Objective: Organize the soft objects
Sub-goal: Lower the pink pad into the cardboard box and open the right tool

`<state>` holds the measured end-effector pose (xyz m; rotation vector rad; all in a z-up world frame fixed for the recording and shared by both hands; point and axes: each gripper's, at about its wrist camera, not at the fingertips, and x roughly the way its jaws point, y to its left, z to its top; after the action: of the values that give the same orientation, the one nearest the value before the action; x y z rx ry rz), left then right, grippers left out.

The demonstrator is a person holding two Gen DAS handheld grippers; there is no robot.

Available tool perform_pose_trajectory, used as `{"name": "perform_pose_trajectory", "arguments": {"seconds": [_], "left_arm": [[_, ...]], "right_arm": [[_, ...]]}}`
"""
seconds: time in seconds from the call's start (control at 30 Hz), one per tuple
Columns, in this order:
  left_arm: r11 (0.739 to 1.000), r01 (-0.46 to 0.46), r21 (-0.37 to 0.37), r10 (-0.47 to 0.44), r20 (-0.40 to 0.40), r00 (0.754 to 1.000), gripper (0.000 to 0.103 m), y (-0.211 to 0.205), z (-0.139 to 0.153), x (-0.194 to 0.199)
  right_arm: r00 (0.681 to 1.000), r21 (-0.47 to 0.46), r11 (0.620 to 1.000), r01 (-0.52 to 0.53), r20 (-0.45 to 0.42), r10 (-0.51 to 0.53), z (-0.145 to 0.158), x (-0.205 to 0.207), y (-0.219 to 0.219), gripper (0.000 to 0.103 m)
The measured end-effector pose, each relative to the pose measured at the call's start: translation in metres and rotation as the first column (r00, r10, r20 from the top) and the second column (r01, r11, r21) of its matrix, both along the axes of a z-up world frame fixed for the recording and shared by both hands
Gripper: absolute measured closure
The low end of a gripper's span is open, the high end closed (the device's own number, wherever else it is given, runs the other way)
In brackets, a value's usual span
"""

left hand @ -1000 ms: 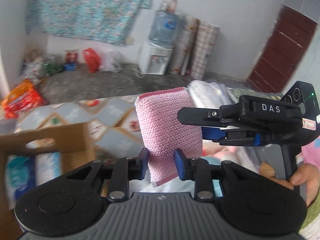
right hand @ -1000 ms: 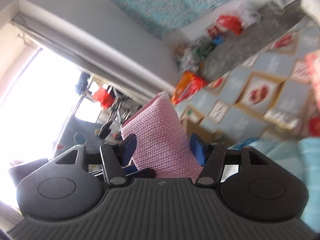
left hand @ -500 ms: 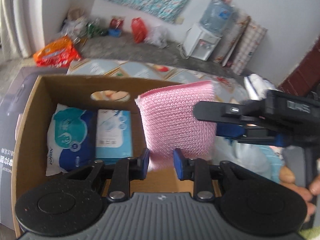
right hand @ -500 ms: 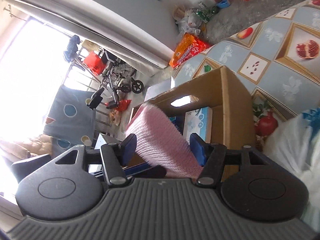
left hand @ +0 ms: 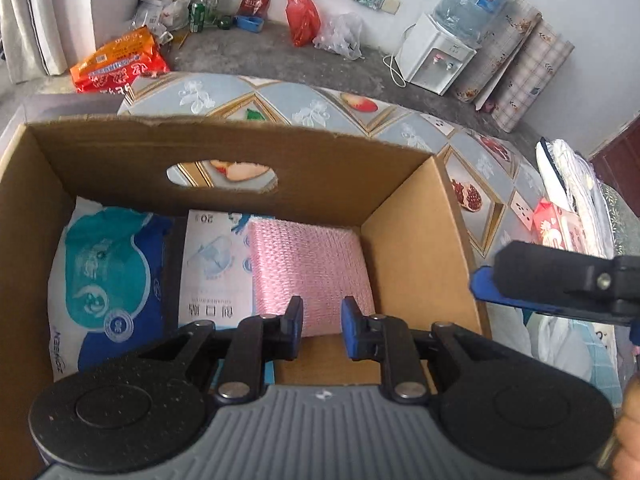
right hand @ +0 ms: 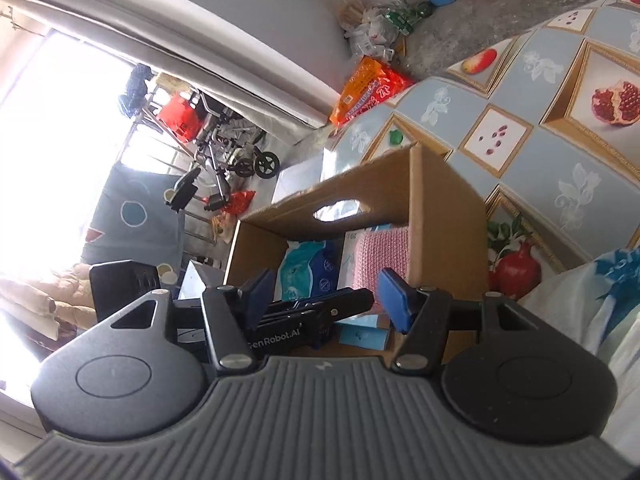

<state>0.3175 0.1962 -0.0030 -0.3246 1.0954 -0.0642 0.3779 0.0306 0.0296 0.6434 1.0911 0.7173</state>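
A pink knitted cloth [left hand: 308, 264] lies down inside the open cardboard box [left hand: 412, 232], against its right wall. My left gripper [left hand: 322, 320] points steeply into the box, shut on the cloth's near edge. A teal-and-blue wipes pack [left hand: 108, 292] and a white pack [left hand: 216, 264] lie to the cloth's left. My right gripper [right hand: 328, 300] is open and holds nothing; the left gripper's black body shows between its fingers. It hovers outside the box's right wall [right hand: 444, 240], and the left wrist view shows the right gripper [left hand: 486, 280] from the side. The cloth [right hand: 380, 256] also shows from there.
The box stands on a table covered with a fruit-patterned cloth [left hand: 280, 96]. White bagged items [left hand: 568, 184] and a small red packet [left hand: 556, 228] lie to the right of the box. A white and blue plastic bag [right hand: 592, 292] sits close to the right gripper. Clutter lines the far floor.
Both grippers came down toward the box. The left one carried the pink cloth from mid-air into it. The cloth is no longer between the right gripper's fingers.
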Motion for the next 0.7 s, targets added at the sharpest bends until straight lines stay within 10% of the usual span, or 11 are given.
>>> {"name": "perform_pose_trajectory", "arguments": {"seconds": [0.7], "left_arm": [[0.986,-0.104,0.134,0.105,-0.002,0.994,0.068,-0.008,-0.018,0.024]], "right_arm": [[1.0,0.035,0.999,0.016,0.005,-0.016,-0.001,-0.013,-0.046,0.045]]}}
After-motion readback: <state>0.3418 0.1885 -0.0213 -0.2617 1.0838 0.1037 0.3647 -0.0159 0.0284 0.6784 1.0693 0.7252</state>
